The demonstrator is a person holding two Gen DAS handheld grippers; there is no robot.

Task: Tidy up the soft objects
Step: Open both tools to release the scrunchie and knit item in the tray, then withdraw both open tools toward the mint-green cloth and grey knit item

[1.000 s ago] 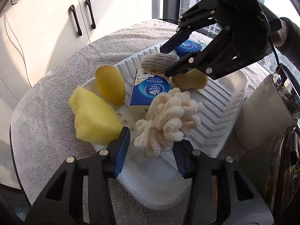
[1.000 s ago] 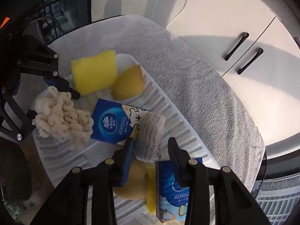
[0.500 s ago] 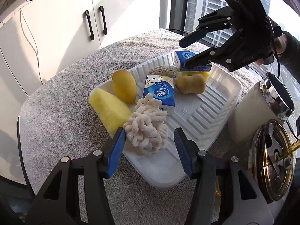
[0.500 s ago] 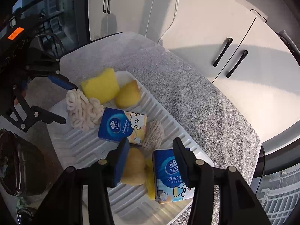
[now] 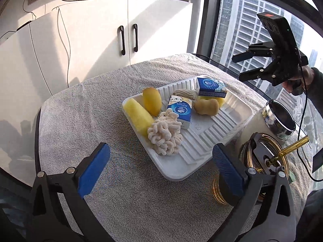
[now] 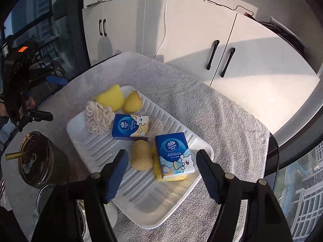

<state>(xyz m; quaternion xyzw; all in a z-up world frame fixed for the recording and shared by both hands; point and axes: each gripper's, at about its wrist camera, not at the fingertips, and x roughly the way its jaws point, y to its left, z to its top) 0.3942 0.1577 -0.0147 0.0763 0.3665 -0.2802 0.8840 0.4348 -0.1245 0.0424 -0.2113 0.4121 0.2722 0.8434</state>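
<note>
Both our grippers have pulled up and back from the ribbed white tray (image 5: 203, 141) since a second ago, letting go of what sat between their pads. From the left wrist we see our left gripper (image 5: 159, 171) with jaws opening wide and nothing between them; the knobbly cream chenille mitt (image 5: 164, 136), earlier between its pads, now lies loose on the tray's near end, touching the porous yellow sponge block (image 5: 138, 117). Behind them on the tray sit a smooth teardrop sponge (image 5: 151, 100), a blue tissue pack (image 5: 179, 111), a tan peanut-shaped sponge (image 5: 207, 106) and a knitted grey pad (image 5: 185, 94). The tray rests on a nubby grey towel (image 5: 101, 125). From the right wrist, our right gripper (image 6: 162, 174) is empty too, jaws opening above the tray's near end (image 6: 141, 199), where a second tissue pack (image 6: 174, 155) lies on a yellow sponge; the knitted pad (image 6: 155, 127), formerly between these pads, now lies released mid-tray.
</note>
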